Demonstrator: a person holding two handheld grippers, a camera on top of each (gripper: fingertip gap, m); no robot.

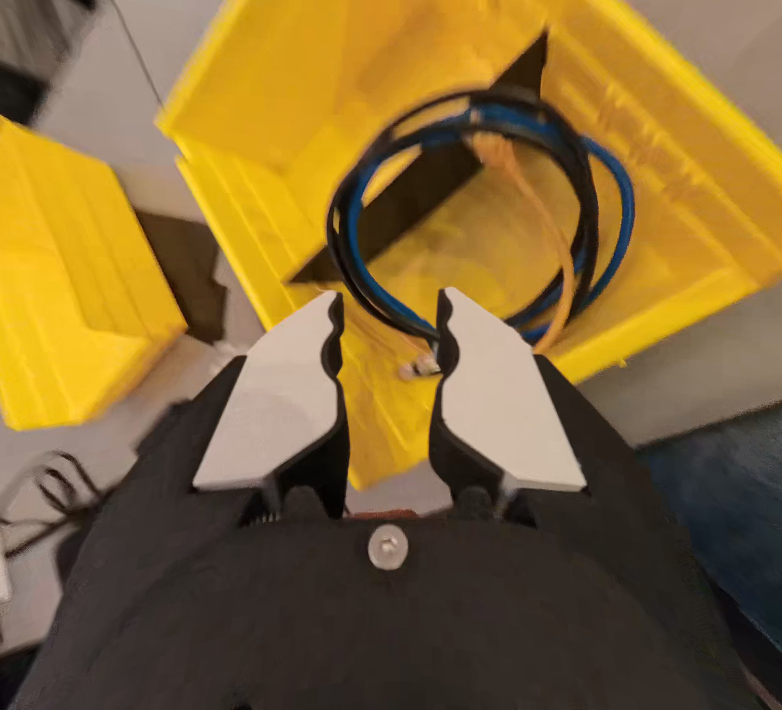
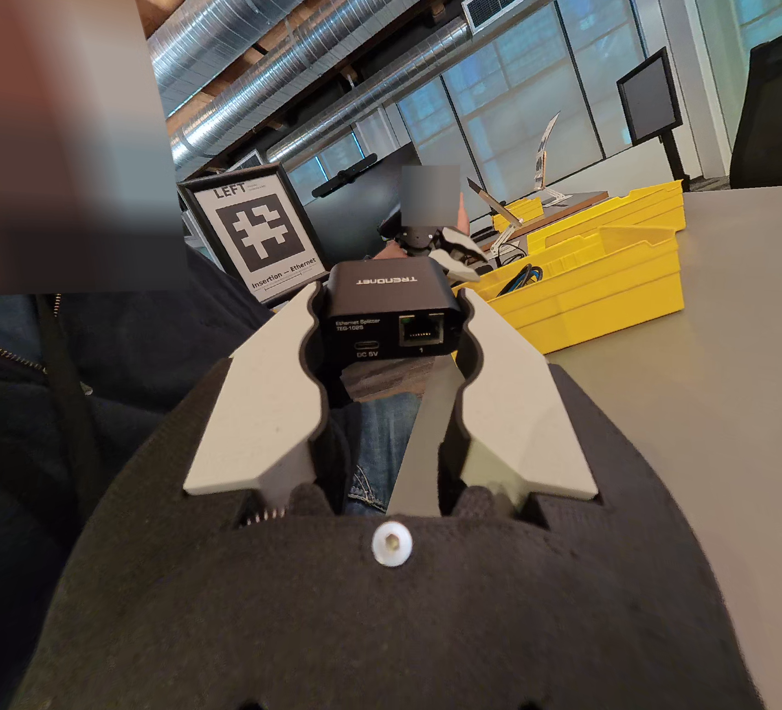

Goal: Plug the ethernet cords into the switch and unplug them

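My right gripper (image 2: 389, 300) is shut on a small black switch (image 2: 387, 309) and holds it in the air with its one ethernet port (image 2: 421, 329) facing the camera. My left gripper (image 1: 389, 305) is open and hangs above a yellow bin (image 1: 444, 165). In the bin lies a coil of blue, black and yellow ethernet cords (image 1: 478, 216). One clear plug (image 1: 419, 369) of the coil lies between the fingers near the right finger's pad, which touches the cords. The left gripper also shows far off in the right wrist view (image 2: 452, 254), over the same bin (image 2: 584, 292).
A second yellow bin (image 1: 72, 292) stands to the left on the grey table (image 2: 677, 414). More yellow bins (image 2: 613, 216) sit behind. A framed sign (image 2: 258, 233) stands behind the switch. A person's dark jacket (image 2: 106, 393) is at the left. Loose black wires (image 1: 59, 486) lie at lower left. Left tips to right tips: about 40 cm.
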